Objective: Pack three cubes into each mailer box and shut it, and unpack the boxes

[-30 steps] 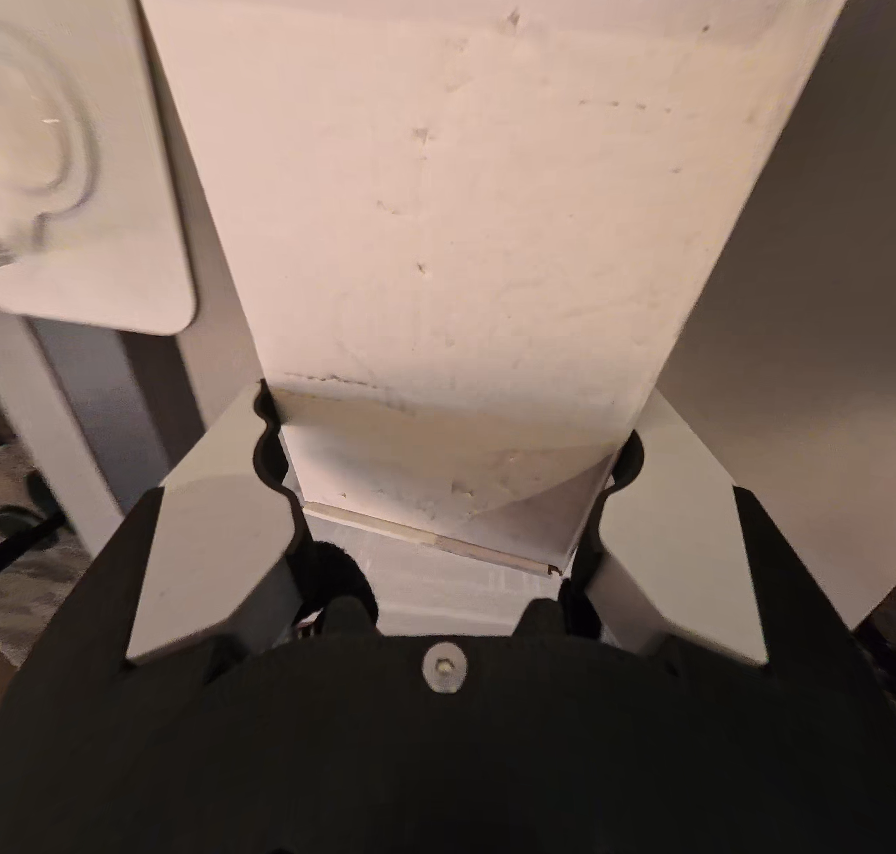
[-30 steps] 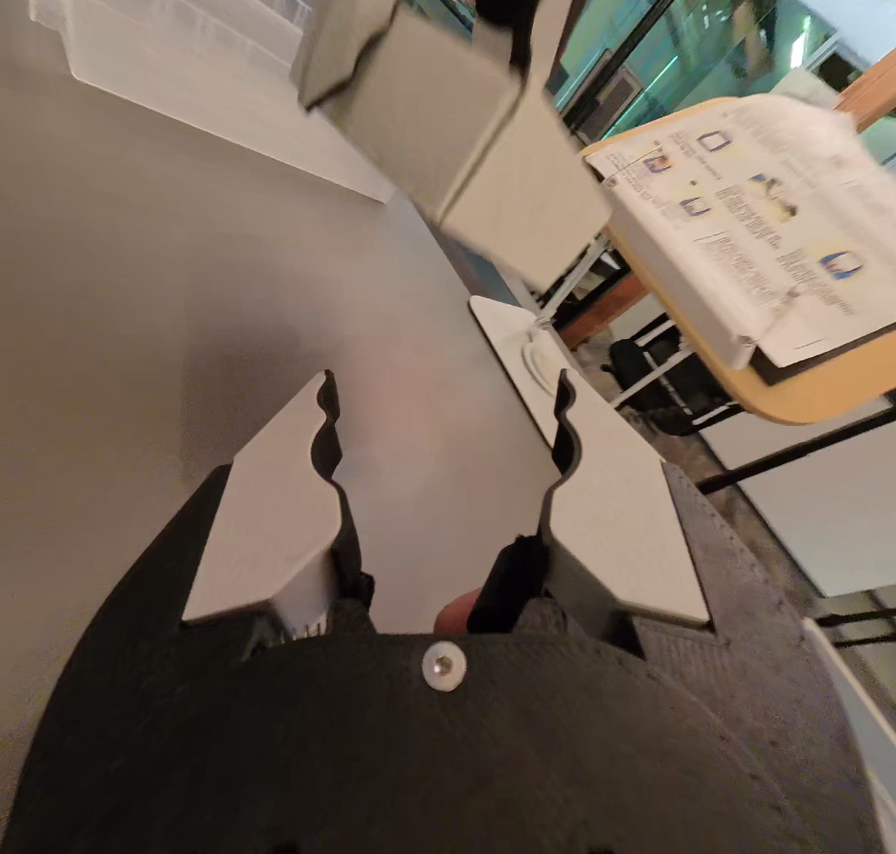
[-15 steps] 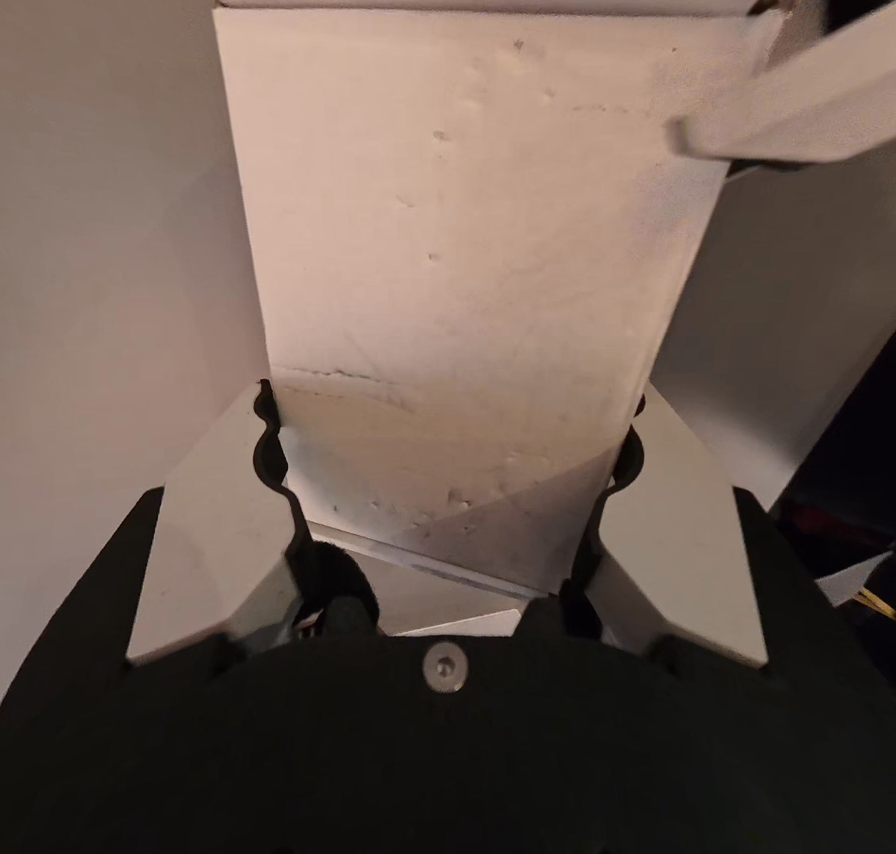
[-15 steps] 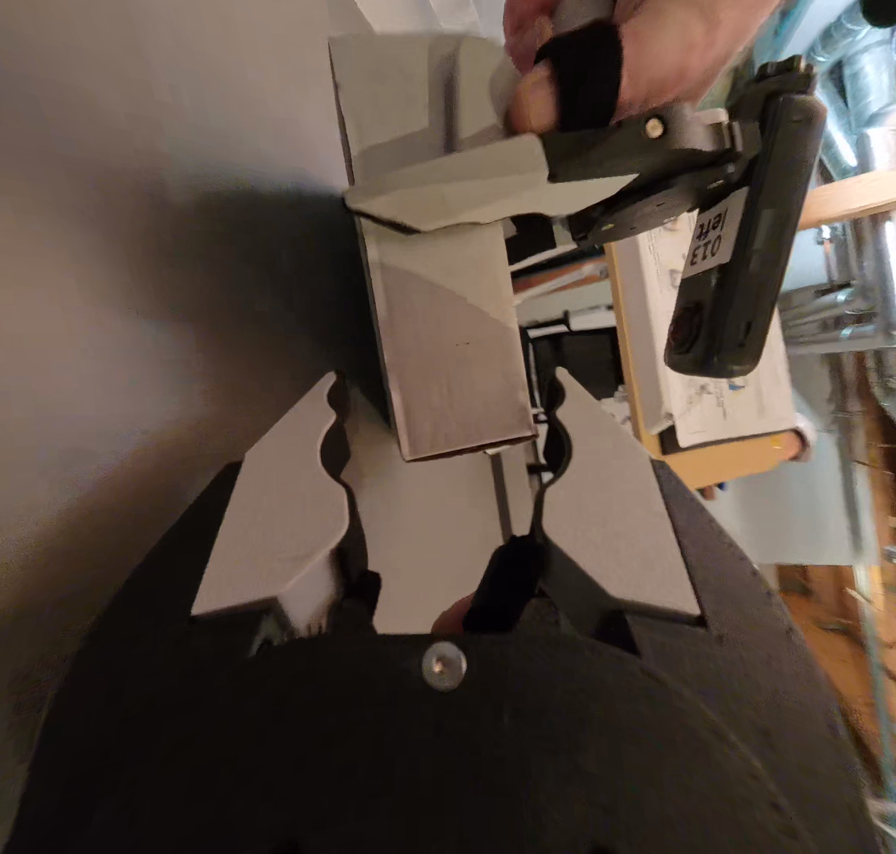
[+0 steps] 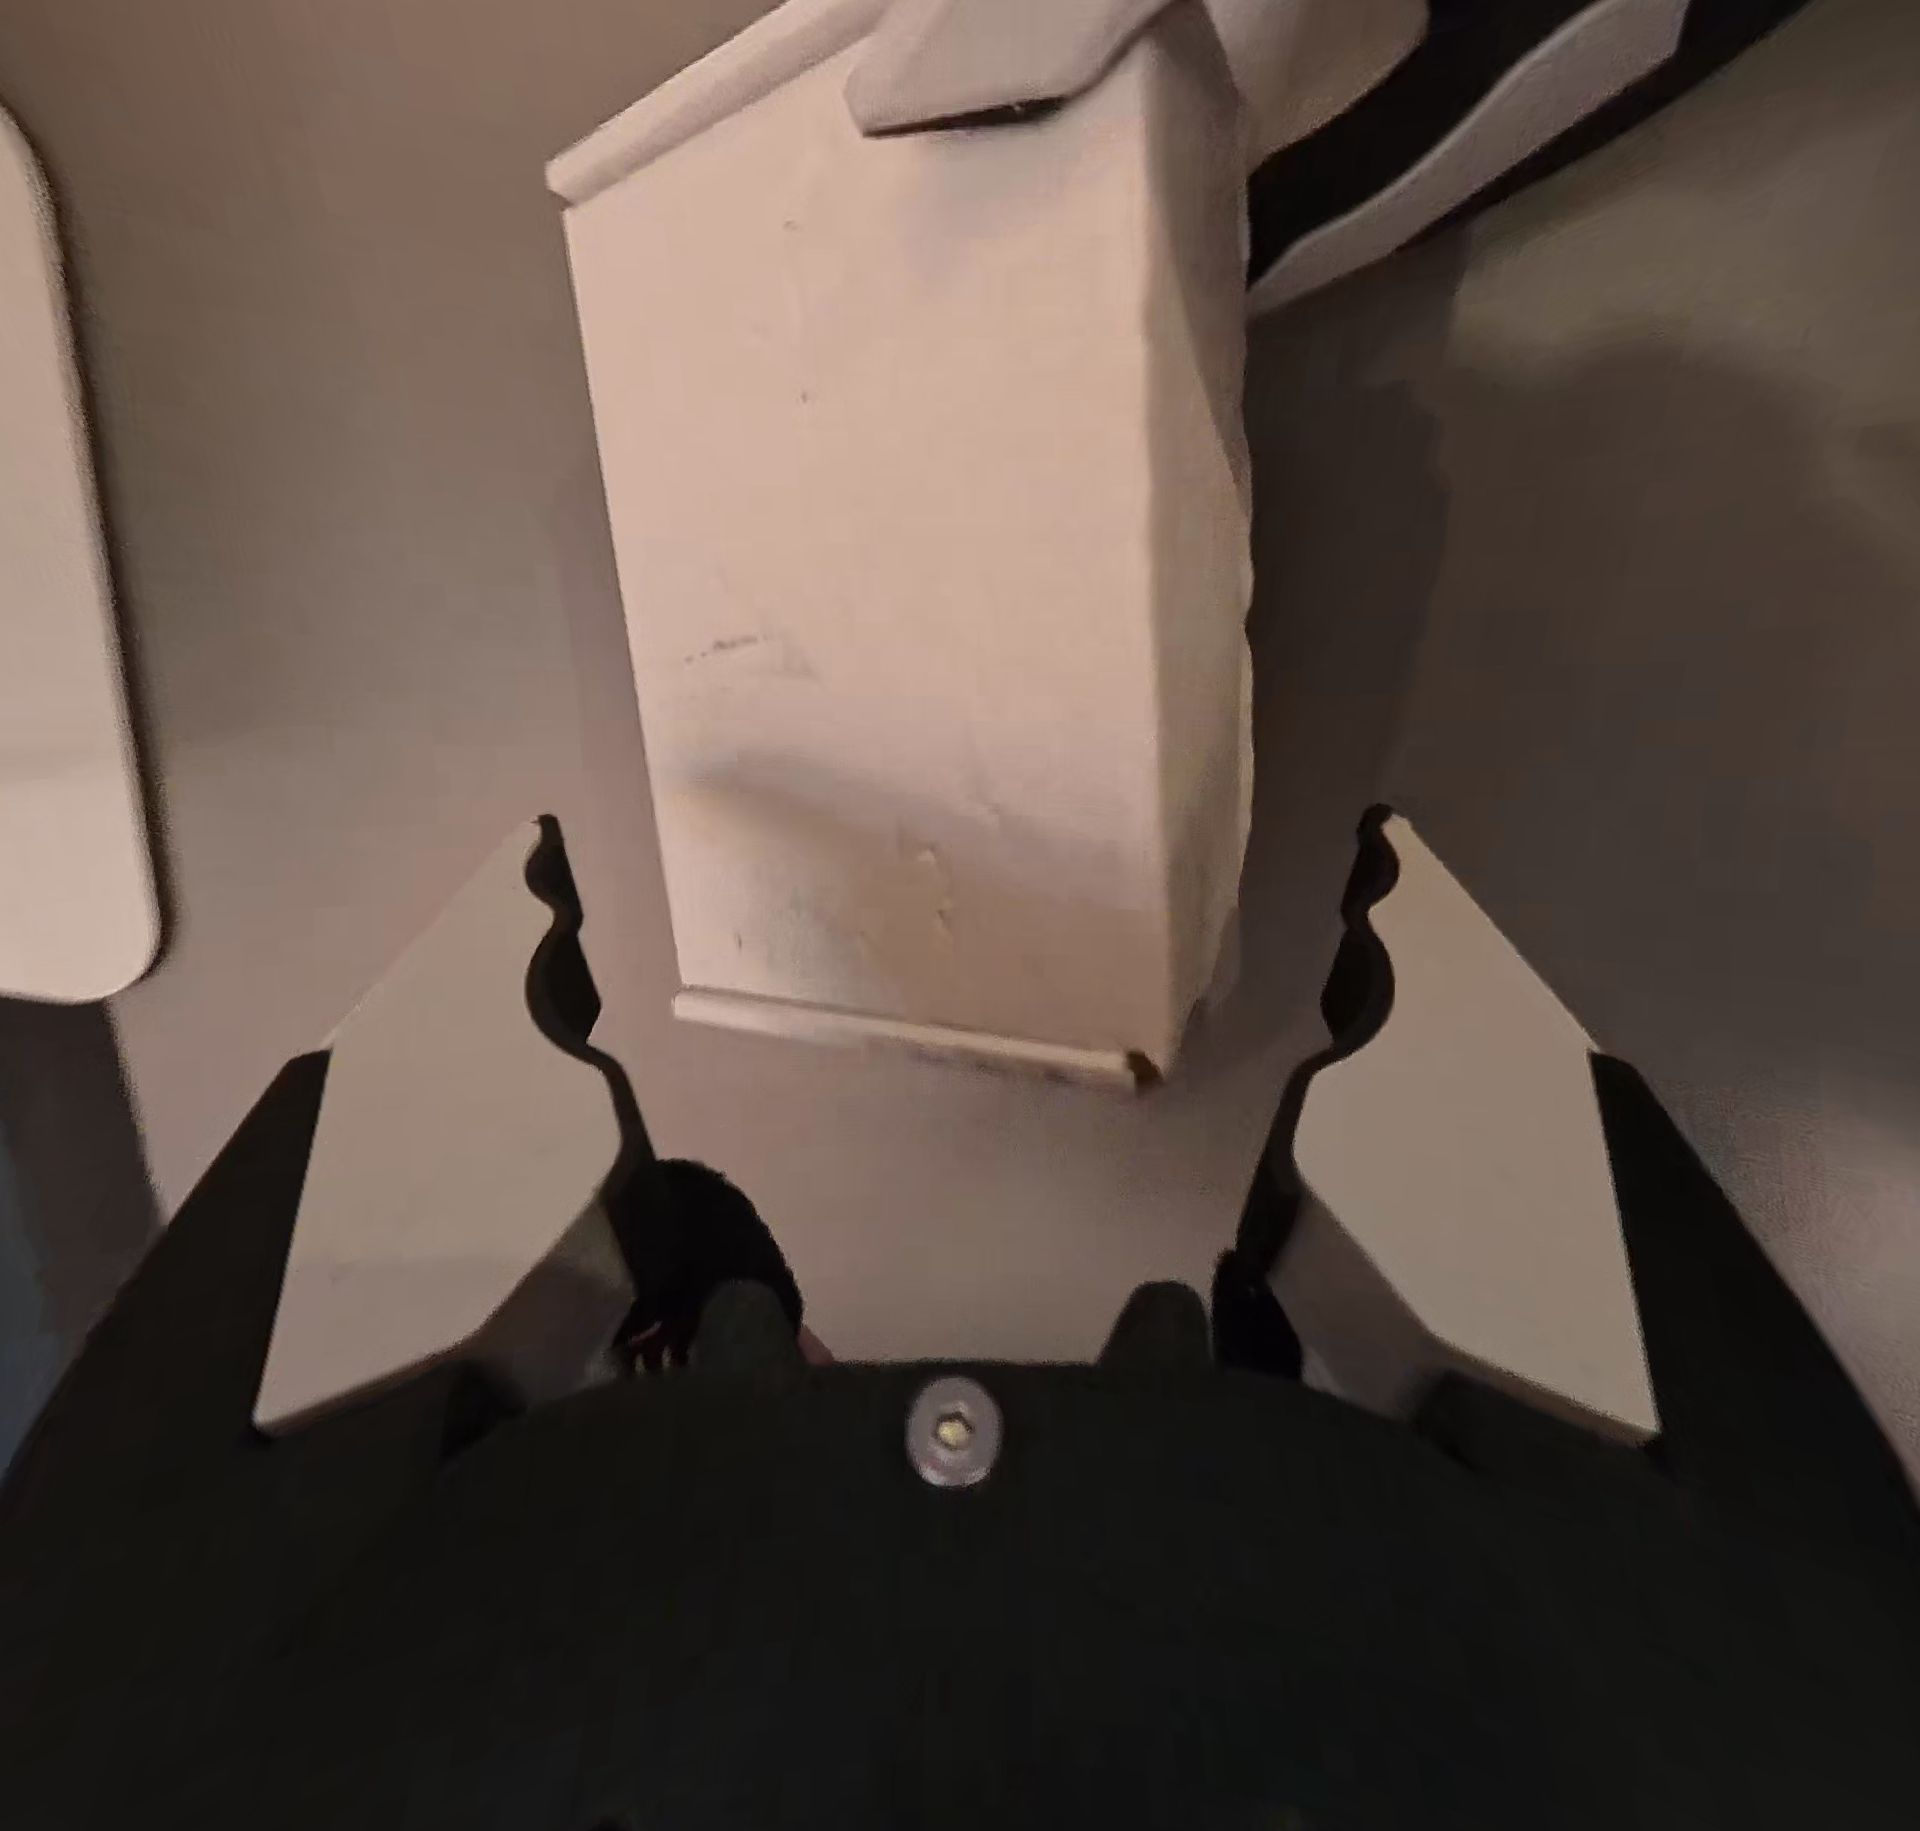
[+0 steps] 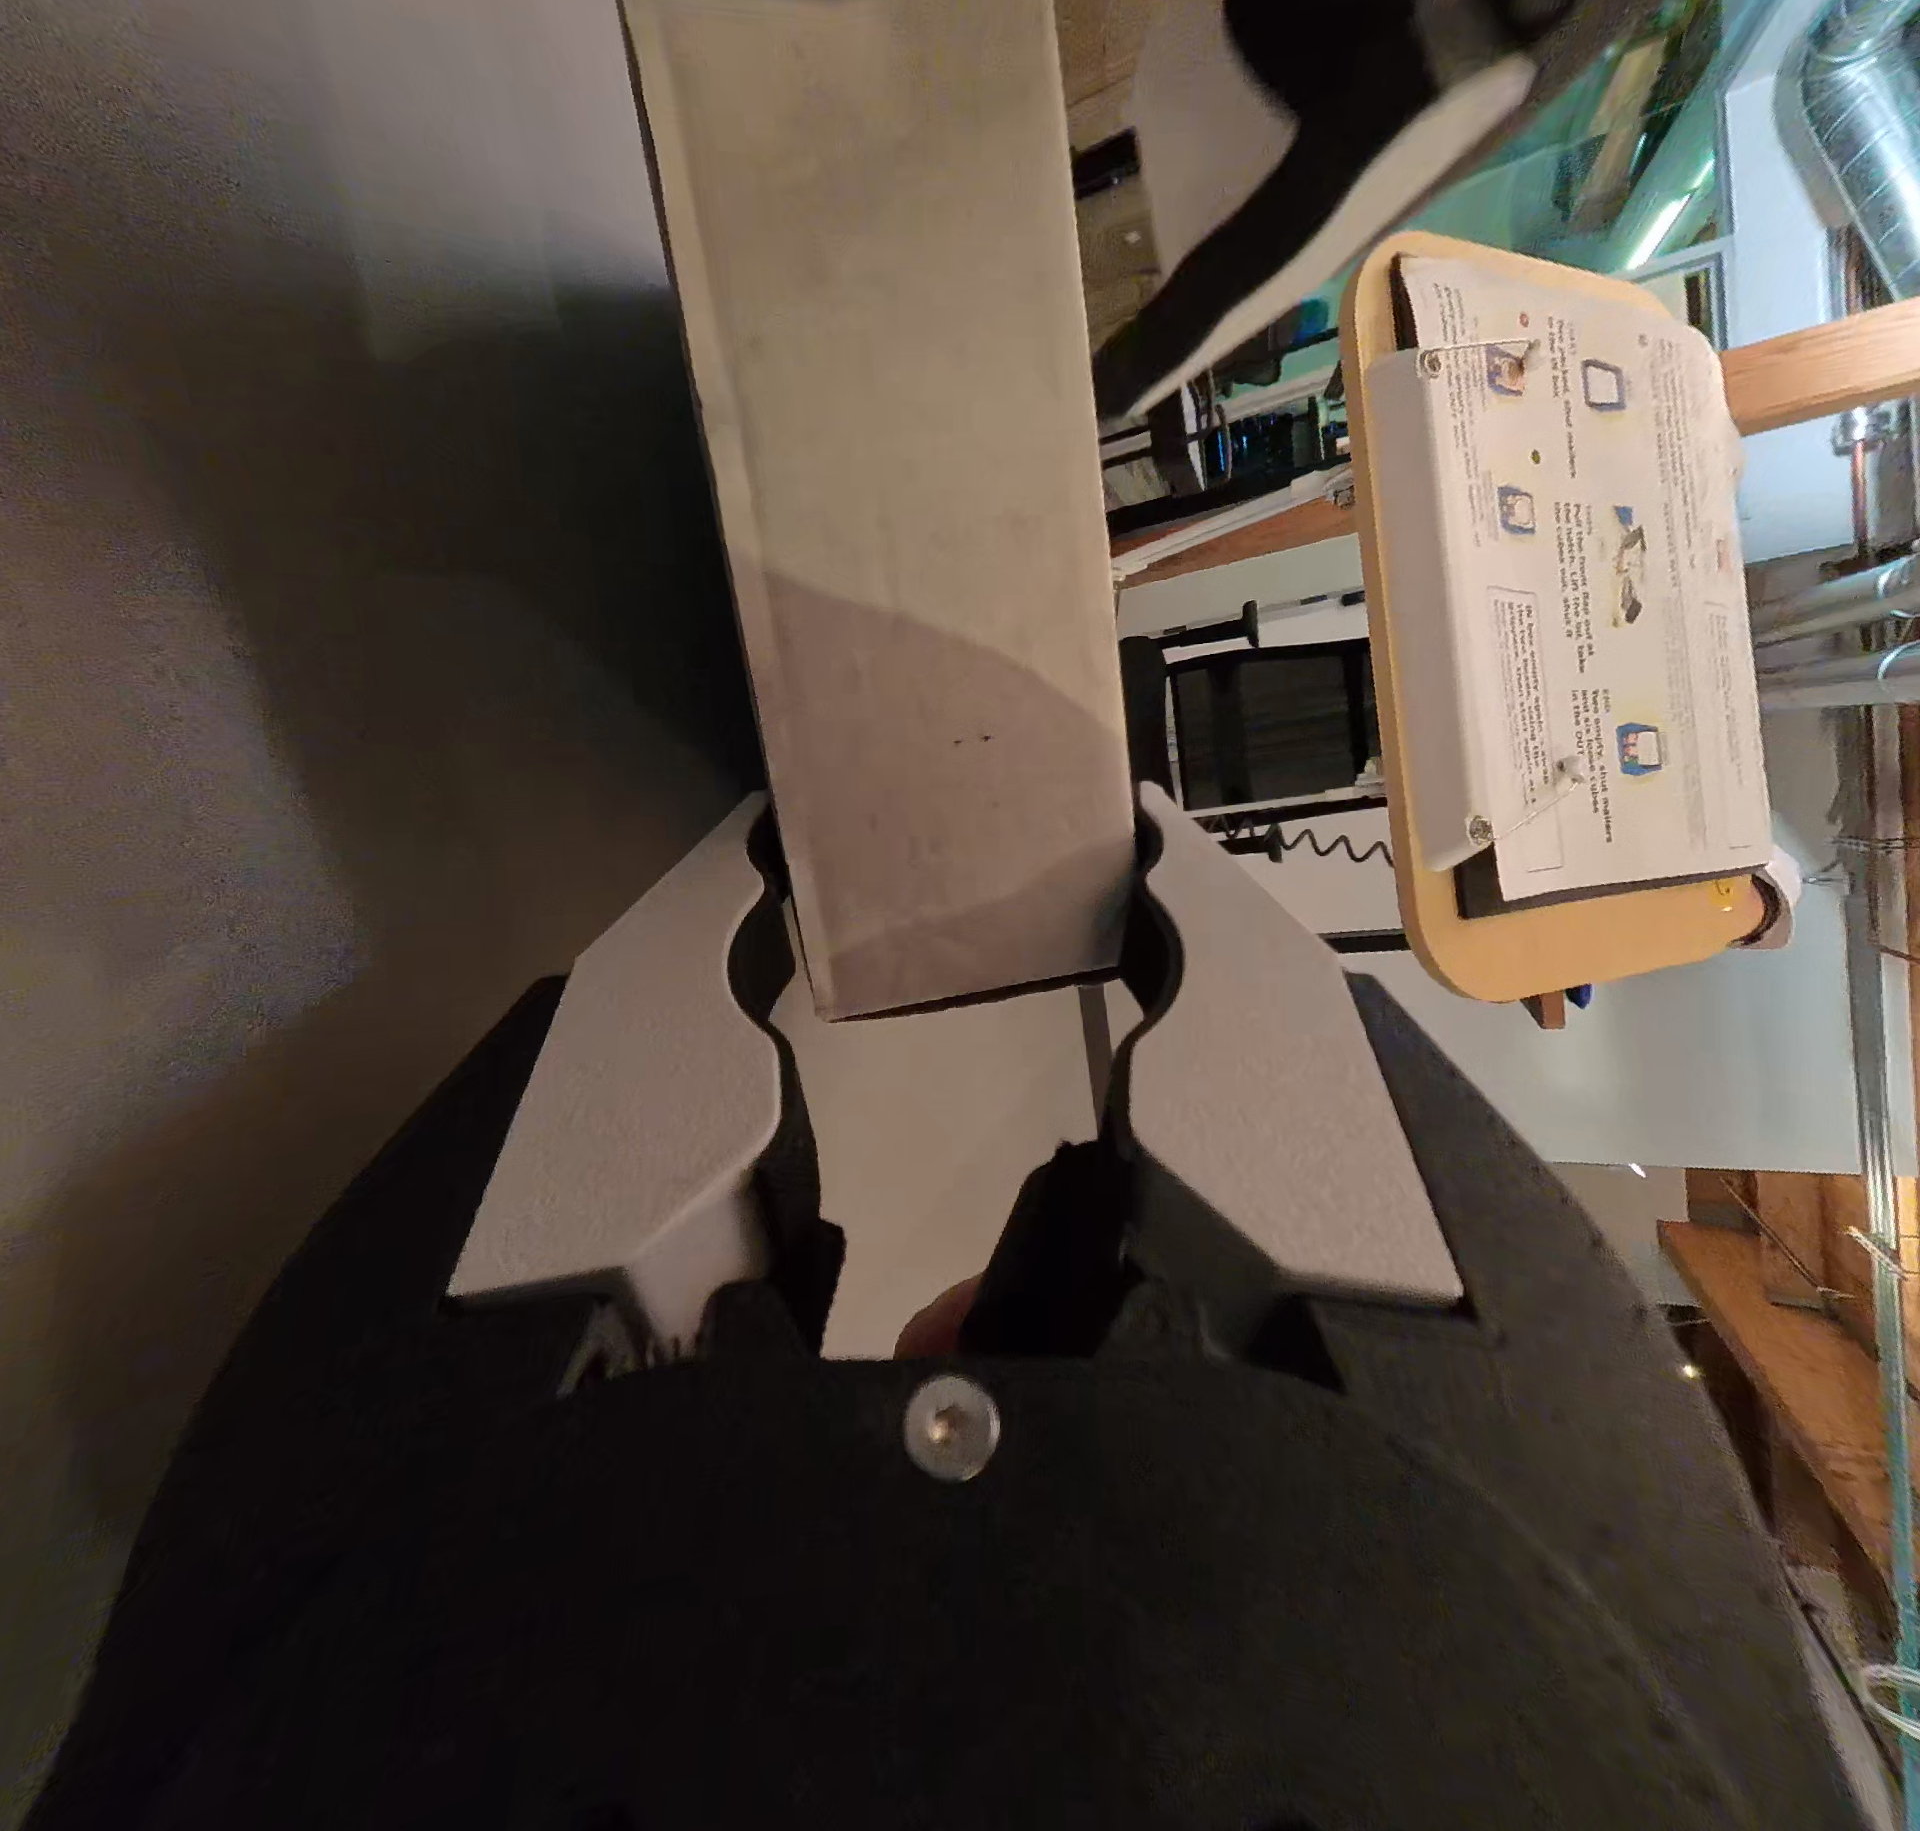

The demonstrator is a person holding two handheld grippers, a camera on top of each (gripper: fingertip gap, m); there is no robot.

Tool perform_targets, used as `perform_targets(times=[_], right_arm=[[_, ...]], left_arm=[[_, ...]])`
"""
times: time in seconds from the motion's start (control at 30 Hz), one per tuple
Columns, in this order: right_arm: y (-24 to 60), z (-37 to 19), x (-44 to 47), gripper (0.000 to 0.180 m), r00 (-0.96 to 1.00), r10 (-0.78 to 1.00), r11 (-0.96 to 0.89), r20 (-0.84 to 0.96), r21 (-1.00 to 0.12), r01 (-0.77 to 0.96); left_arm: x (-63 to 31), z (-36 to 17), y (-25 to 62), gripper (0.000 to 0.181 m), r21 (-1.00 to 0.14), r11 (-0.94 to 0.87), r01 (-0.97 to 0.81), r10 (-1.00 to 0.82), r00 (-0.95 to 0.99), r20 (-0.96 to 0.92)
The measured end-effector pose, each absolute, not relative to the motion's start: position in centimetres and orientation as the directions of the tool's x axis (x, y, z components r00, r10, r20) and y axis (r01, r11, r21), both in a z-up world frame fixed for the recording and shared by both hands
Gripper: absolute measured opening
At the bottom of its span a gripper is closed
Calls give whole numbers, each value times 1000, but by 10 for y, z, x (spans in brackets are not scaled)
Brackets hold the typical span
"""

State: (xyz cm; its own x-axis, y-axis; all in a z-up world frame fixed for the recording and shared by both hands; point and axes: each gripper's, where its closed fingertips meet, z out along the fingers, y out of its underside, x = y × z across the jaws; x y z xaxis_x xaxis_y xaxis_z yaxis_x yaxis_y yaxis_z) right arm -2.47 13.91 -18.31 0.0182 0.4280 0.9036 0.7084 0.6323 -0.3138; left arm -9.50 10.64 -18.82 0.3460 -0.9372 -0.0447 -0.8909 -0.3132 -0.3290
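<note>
A white mailer box [image 5: 914,534], closed, is held just over the grey table. In the left wrist view my left gripper [image 5: 956,825] is open, its fingers standing apart on either side of the box's near end without touching it. My right gripper [image 6: 951,805] is shut on the box [image 6: 883,379] at one end, jaws pressed against both side walls. It also shows in the left wrist view at the box's far end, one white finger [image 5: 1039,46] laid on the box. The left gripper shows blurred at the top of the right wrist view [image 6: 1351,171]. No cubes are visible.
A white rounded plate [image 5: 62,638] lies on the grey table [image 5: 1610,638] to the left of the box. Off the table's edge stands a wooden board with a printed sheet [image 6: 1558,586]. Shelving and pipes lie beyond.
My left gripper has opened, let go of the box and drawn back a little. My right gripper has come in and shut on the box's other end.
</note>
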Motion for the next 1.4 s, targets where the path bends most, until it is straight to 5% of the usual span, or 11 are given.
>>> perform_targets(times=[0.03,0.2,0.37,0.43,0.7,0.93,1.4], right_arm=[[140,-183,-24,62,23,437,628,899,-323,708],[144,-183,-21,62,33,464,613,885,-348,710],[145,-183,-18,62,29,485,603,874,-358,713],[145,-184,-17,62,21,488,601,873,-353,718],[131,-182,-21,61,-73,470,644,880,-285,710],[115,-181,-17,59,-86,697,595,711,-508,623],[107,-172,-15,61,-125,913,396,390,-767,505]], left_arm=[[-97,-184,104,140,-362,-298,-883,-929,355,-103],[-111,-193,93,126,-404,-194,-894,-830,369,-418],[-115,-194,111,75,-355,-21,-935,-580,300,-757],[-114,-193,117,70,-329,38,-943,-490,270,-829],[-118,-205,122,68,-365,47,-930,-507,293,-810],[-113,-207,123,67,-355,78,-931,-510,269,-817],[-110,-206,124,67,-364,89,-927,-525,267,-808]])
